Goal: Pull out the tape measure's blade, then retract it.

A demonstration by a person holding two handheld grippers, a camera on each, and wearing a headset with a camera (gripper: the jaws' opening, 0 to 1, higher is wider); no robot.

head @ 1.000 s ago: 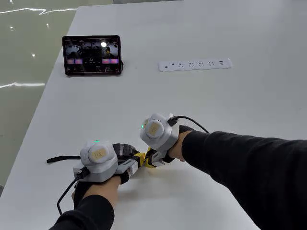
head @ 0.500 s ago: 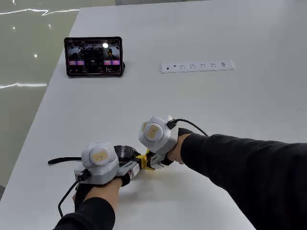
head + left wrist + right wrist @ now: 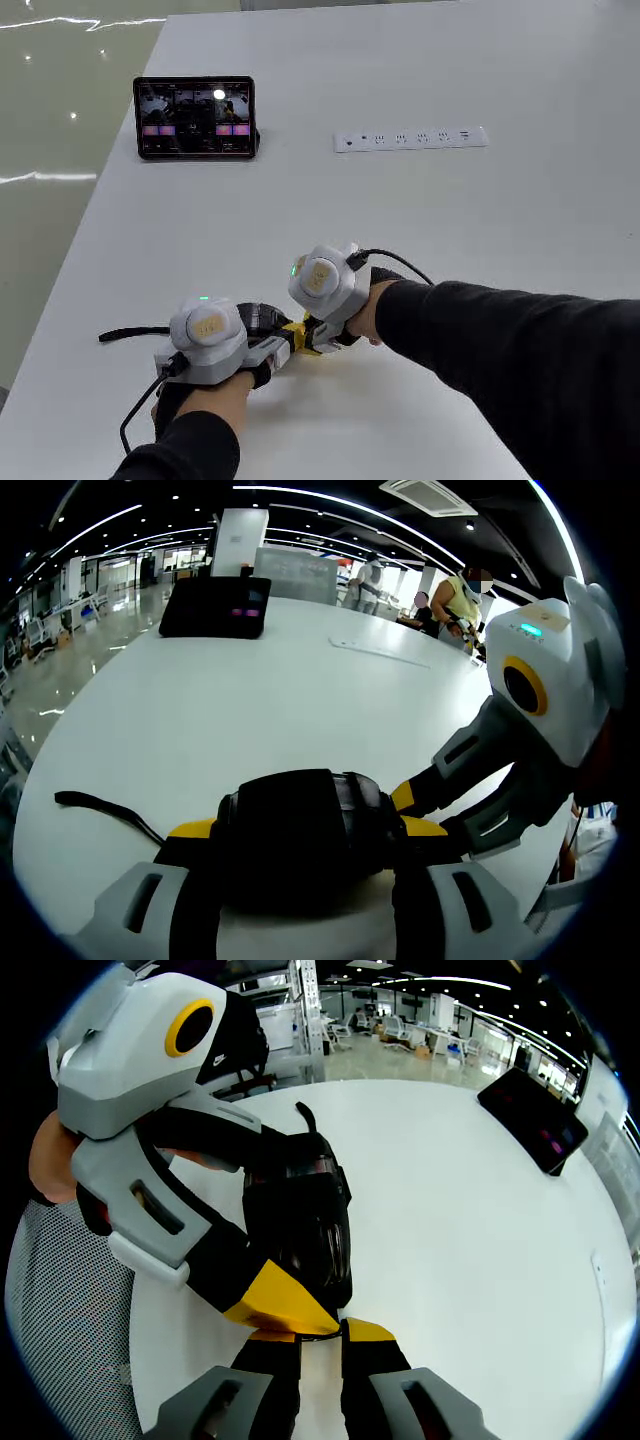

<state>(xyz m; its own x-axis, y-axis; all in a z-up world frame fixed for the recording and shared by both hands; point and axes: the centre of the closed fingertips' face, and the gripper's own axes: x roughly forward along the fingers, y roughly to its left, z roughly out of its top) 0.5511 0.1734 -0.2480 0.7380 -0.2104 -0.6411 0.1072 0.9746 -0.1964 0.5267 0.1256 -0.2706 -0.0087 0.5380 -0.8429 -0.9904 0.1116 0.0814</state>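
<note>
Tape measure (image 3: 300, 830) is sitting at the near end of the counter (image 3: 450, 220); we cannot tell whether it is resting on the counter or hanging just above it. We are clamping its black case from both sides with the left tongs (image 3: 305, 885). The right tongs (image 3: 320, 1345) are pressed almost together, with their tips touching the yellow corner (image 3: 285, 1310) of the case, where the blade feeds out. We are seeing no length of blade, and we cannot tell whether its end hook is caught in the pinch. The strap (image 3: 130, 332) is lying on the counter, trailing away from the case on the far side from the right tongs.

Our reading: the blade is in or nearly in, so we are at the short end of the stroke.

- Left side is acting as the anchor, so we are aiming for a firm, level grip that doesn't twist.
- Right side should be travelling straight out along the blade's line, not sideways, or the blade may kink.
- For the return, we are planning to walk the hook back slowly rather than let it snap.
</note>
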